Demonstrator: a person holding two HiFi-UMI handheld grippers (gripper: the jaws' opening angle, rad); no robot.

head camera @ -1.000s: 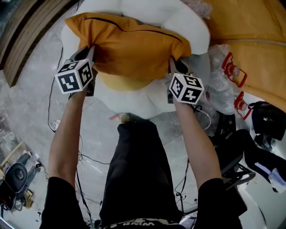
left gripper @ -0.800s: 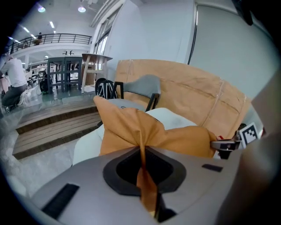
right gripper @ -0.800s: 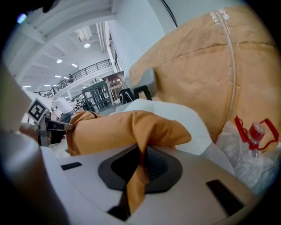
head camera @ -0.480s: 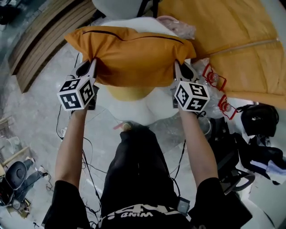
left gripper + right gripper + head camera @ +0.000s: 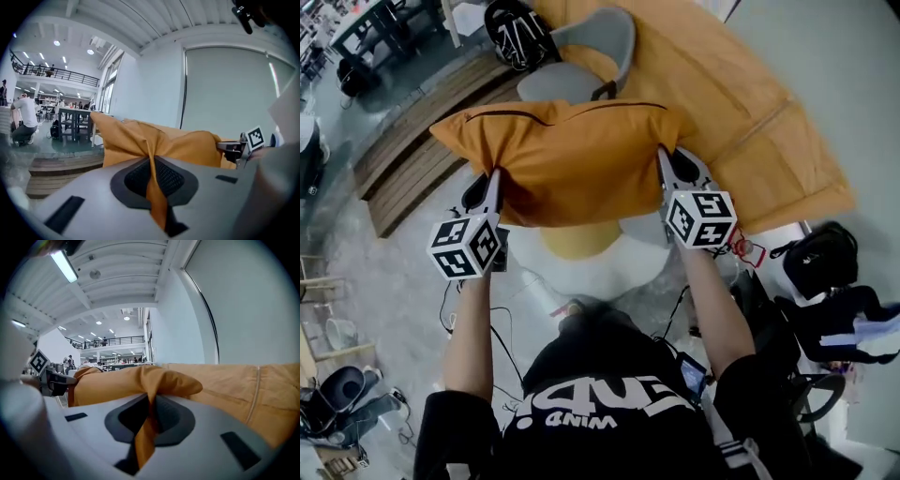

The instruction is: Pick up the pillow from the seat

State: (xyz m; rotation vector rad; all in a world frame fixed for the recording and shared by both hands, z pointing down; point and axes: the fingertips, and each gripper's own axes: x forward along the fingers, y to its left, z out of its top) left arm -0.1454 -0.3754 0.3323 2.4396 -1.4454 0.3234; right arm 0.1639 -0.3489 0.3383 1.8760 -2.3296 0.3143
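An orange pillow (image 5: 572,161) hangs in the air between my two grippers, well above the white round seat (image 5: 591,272) with its yellow cushion (image 5: 577,240). My left gripper (image 5: 494,192) is shut on the pillow's left corner; in the left gripper view the orange pillow fabric (image 5: 152,187) is pinched between the jaws of the left gripper (image 5: 152,176). My right gripper (image 5: 666,167) is shut on the right corner, and the right gripper view shows a fold of the pillow (image 5: 145,425) clamped in the right gripper (image 5: 149,416).
A large orange beanbag (image 5: 741,122) lies behind and right of the seat. A grey chair (image 5: 581,56) stands beyond the pillow, wooden steps (image 5: 412,159) at the left. Black bags (image 5: 820,262) and cables (image 5: 483,337) lie on the floor by the person's legs.
Both grippers have lifted the pillow up and away from the seat; the view has tilted up, so the grey chair and more of the room now show.
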